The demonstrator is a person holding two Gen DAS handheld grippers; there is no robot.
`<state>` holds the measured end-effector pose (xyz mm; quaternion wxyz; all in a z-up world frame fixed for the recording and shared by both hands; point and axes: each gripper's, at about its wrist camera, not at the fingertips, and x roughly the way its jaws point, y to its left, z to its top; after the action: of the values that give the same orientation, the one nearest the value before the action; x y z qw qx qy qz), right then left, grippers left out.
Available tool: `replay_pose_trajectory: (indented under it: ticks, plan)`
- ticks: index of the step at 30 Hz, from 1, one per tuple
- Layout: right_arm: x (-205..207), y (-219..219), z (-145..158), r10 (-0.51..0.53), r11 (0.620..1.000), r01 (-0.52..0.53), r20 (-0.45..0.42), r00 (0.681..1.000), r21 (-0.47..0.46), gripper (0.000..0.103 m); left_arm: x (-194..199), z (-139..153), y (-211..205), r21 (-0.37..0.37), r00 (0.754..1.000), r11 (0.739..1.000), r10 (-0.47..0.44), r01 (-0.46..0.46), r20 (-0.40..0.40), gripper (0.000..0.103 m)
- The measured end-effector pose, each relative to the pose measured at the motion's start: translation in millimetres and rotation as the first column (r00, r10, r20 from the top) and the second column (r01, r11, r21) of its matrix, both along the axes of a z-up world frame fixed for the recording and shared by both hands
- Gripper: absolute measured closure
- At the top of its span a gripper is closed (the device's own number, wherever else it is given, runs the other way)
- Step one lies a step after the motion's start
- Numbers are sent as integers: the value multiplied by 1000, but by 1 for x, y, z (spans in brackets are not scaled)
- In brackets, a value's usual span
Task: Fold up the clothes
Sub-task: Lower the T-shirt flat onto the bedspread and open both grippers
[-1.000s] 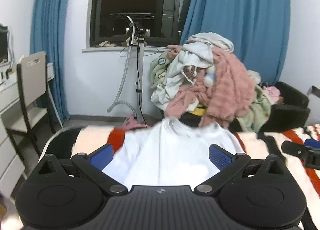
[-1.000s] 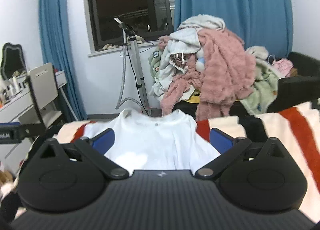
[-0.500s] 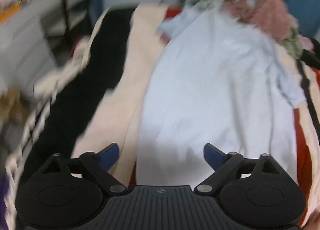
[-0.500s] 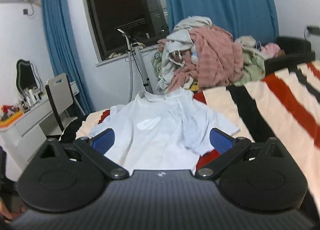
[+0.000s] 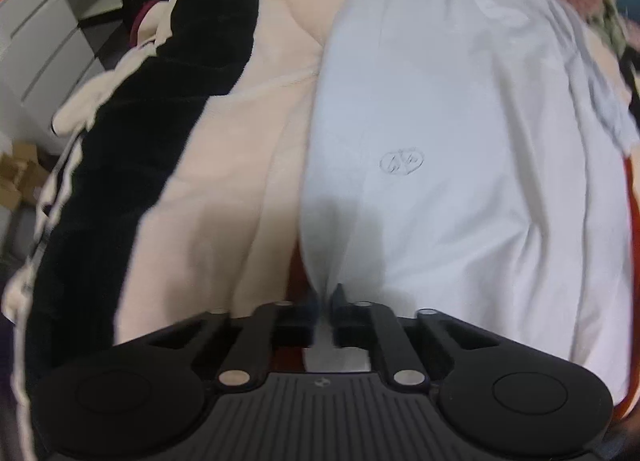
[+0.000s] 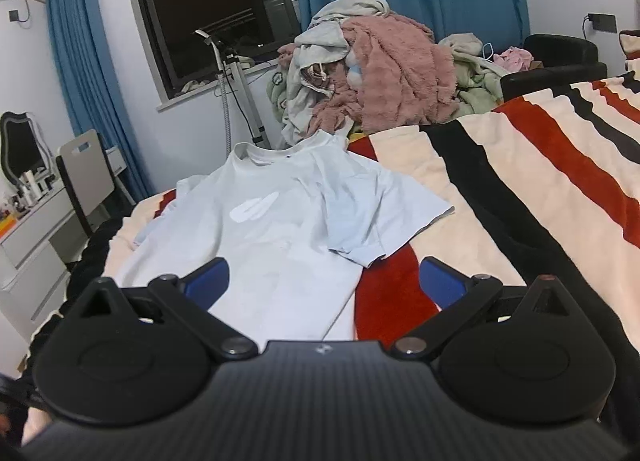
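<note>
A: One white T-shirt (image 6: 280,229) is laid flat on the striped blanket (image 6: 520,197), its long axis running straight ahead of the jaws, collar at the far end near the heap of clothes (image 6: 384,69).

B: How are the jaws set?

A: The left gripper (image 5: 326,301) is seen with jaws pressed together on the T-shirt's near hem. The right gripper (image 6: 324,281) is held with jaws wide apart, the shirt's right edge lying between them.

B: And free room?

A: Bare blanket is seen right of the right jaws; one sleeve is spread there. The blanket's edge lies left of the left jaws.
</note>
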<state>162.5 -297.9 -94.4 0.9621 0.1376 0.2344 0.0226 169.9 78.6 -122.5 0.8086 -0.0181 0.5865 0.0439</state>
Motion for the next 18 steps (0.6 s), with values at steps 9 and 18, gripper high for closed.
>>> replay_pose_trajectory:
  ticks: [9,18]
  plan:
    - [3,8,-6,19,1000,-19,11,1000,-11,0,-22,29,-1,-24,1000,999,-27,27,15,87]
    - [7,14,-2,28,999,-30,38,999,37,0,22,80,-4,-195,951,980,98,-41,295,25]
